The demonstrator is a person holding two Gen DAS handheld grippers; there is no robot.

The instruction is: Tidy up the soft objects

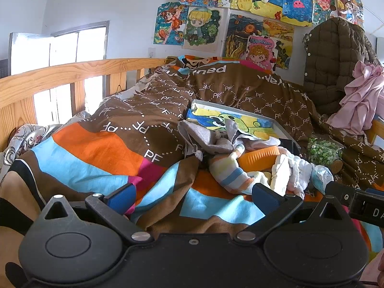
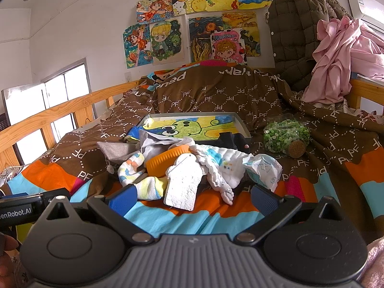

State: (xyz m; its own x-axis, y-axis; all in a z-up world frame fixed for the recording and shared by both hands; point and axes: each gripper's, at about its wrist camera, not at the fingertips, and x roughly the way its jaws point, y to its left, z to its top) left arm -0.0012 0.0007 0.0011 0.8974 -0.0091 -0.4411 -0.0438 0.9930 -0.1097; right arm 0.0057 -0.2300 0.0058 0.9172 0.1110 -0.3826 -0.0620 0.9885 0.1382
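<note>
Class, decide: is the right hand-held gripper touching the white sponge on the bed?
Cannot tell. In the right wrist view the open right hand-held gripper straddles the near end of the white sponge, but neither contact nor gap at the fingers shows plainly.

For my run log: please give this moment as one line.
left gripper: open, empty | right gripper: open, empty, near sponge | soft pile on bed, unsorted | tray behind

Child's bedroom at home: wooden bed rail (image 1: 72,72) left of tool, patterned duvet (image 2: 216,96) ahead, hand-drawn cartoon pictures (image 2: 192,24) on wall beyond, quilted coat (image 1: 336,60) hanging right.
</note>
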